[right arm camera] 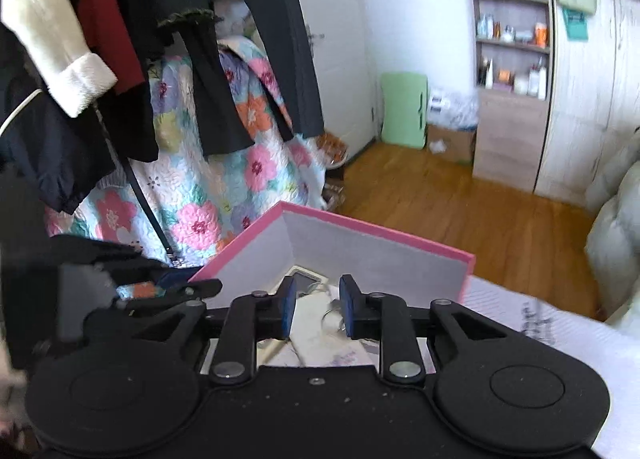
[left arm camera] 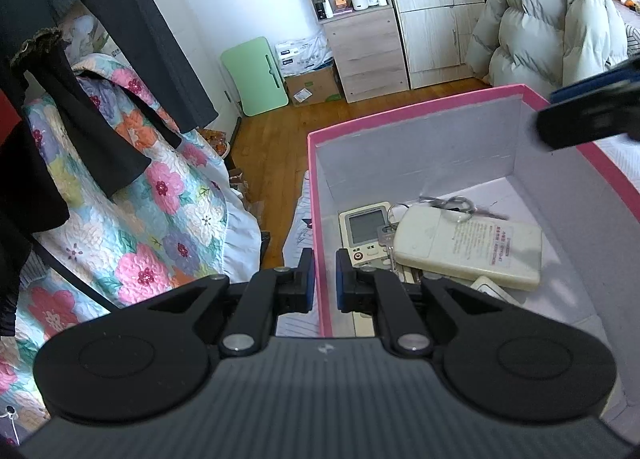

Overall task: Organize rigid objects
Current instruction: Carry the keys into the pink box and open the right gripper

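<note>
A pink box (left arm camera: 420, 147) with grey inner walls stands on a white bed sheet. Inside it lie a white remote (left arm camera: 468, 247) face down, a second remote with a screen (left arm camera: 366, 233) and a bunch of keys (left arm camera: 452, 205). My left gripper (left arm camera: 325, 279) is shut on the box's left wall, one pad outside and one inside. Blurred, my right gripper (left arm camera: 588, 107) hangs over the box's far right corner. In the right wrist view my right gripper (right arm camera: 318, 299) stands open above the box (right arm camera: 380, 255), nothing between its pads; a key ring (right arm camera: 334, 311) lies below.
Dark clothes (right arm camera: 224, 71) hang at the left over a floral quilt (left arm camera: 160, 195). Beyond the box there is wooden floor (right arm camera: 460, 199), a green folding table (left arm camera: 256, 77), cardboard boxes, a shelf cabinet (left arm camera: 360, 47) and a pale puffy coat (left arm camera: 548, 19) at the right.
</note>
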The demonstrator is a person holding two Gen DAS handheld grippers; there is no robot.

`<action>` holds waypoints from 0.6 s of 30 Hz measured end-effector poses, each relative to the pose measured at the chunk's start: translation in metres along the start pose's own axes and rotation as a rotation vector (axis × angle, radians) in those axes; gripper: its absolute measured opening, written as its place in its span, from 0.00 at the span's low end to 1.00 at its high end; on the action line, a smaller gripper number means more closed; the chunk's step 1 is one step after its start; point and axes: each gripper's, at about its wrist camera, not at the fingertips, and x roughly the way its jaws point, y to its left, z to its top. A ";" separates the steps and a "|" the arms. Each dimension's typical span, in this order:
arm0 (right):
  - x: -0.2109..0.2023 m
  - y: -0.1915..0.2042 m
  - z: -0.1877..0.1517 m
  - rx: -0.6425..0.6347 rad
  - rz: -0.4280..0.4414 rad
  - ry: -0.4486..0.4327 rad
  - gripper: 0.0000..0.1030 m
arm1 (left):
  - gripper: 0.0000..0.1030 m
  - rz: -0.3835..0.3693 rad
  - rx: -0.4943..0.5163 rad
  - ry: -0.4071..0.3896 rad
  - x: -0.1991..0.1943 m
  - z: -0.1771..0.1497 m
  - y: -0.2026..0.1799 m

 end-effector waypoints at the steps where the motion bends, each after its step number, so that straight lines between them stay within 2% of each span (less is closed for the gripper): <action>1: -0.007 -0.002 -0.001 0.002 -0.005 -0.013 0.30 | 0.08 0.002 0.001 0.001 0.000 0.000 0.000; 9: -0.052 -0.010 -0.018 0.022 -0.036 -0.088 0.35 | 0.08 -0.058 -0.082 0.006 0.001 0.000 0.017; 10: -0.056 -0.010 -0.020 0.028 -0.041 -0.091 0.36 | 0.11 -0.056 -0.089 0.011 0.001 0.000 0.018; 12: -0.062 -0.010 -0.024 0.026 -0.056 -0.090 0.36 | 0.12 -0.021 -0.087 0.025 0.000 -0.001 0.017; 15: -0.072 -0.009 -0.028 0.035 -0.066 -0.094 0.36 | 0.12 -0.016 -0.095 0.027 -0.010 -0.003 0.017; 17: -0.078 -0.008 -0.030 0.043 -0.068 -0.097 0.36 | 0.19 -0.001 -0.113 0.027 -0.020 -0.004 0.019; 18: -0.081 -0.008 -0.031 0.045 -0.070 -0.098 0.36 | 0.25 0.016 -0.121 0.024 -0.026 -0.004 0.019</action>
